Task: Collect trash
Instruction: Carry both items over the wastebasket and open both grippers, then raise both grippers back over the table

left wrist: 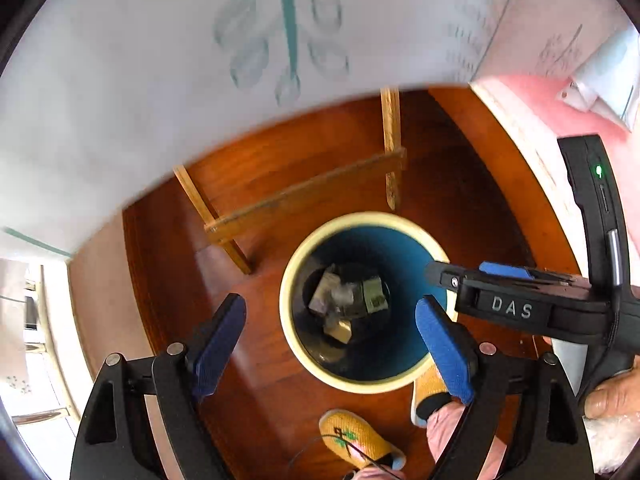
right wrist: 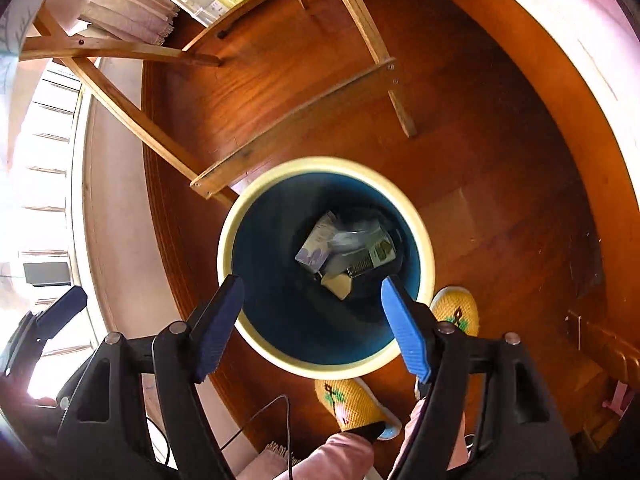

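A round bin with a cream rim [left wrist: 285,308] [right wrist: 224,252] and a blue inside stands on the wooden floor. At its bottom lies the trash [left wrist: 348,304] [right wrist: 344,248]: small cartons and a clear plastic wrap. My left gripper [left wrist: 330,304] hangs open above the bin's left half, with nothing between its blue pads. My right gripper [right wrist: 312,280] is also open and empty over the bin's near side. In the left wrist view one of the right gripper's fingers [left wrist: 444,276] reaches over the bin's right rim. In the right wrist view one finger [right wrist: 60,312] of the left gripper shows at the left edge.
A wooden table's legs and crossbar [left wrist: 304,196] [right wrist: 296,128] stand just behind the bin, under a white patterned cloth [left wrist: 160,80]. The person's feet in yellow slippers [left wrist: 356,440] [right wrist: 352,404] stand at the bin's near side. A thin cable [right wrist: 280,408] hangs near the feet.
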`<state>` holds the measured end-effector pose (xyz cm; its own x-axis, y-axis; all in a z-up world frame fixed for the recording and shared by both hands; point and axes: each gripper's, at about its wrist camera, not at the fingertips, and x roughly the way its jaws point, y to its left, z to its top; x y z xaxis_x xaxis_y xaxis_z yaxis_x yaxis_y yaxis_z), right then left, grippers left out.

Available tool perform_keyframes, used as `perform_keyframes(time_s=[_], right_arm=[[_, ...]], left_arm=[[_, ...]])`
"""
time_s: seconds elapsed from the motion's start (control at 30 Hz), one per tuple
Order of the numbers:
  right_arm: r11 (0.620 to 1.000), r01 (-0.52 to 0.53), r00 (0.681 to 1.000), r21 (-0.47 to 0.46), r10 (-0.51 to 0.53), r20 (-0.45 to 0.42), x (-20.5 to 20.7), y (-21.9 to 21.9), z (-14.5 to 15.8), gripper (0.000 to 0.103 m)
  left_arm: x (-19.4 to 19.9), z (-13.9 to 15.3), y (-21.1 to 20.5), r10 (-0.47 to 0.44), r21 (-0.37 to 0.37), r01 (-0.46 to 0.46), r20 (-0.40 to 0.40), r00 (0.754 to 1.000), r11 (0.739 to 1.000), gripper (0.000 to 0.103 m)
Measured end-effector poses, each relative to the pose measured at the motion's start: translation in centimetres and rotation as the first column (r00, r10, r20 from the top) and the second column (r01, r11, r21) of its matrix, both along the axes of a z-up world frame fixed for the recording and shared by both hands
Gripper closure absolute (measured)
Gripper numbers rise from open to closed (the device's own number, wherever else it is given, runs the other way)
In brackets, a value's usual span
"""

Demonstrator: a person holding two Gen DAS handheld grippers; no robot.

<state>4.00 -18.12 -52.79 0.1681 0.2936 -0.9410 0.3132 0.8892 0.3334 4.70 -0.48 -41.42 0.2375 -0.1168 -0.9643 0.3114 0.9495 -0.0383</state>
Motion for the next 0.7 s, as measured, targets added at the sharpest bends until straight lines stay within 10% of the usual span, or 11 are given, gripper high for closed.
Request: perform_keyframes(time_s=[0.33,0.7], right_arm=[[1.000,0.000,1.000,-0.010,0.000,0.026,0.7,-0.8,6.1,0.034],[1.000,-0.010,0.994,0.008,0.009,0.108,-1.3,0.0,19.1,0.034]], left_arm=[[-0.5,7.4,-0.2,-0.037,-0.006,0.038,0.049,0.998,0.999,0.015],[-1.7,22.1,0.4,-0.042,0.055,0.034,0.148,0.988,0.998,0.016]])
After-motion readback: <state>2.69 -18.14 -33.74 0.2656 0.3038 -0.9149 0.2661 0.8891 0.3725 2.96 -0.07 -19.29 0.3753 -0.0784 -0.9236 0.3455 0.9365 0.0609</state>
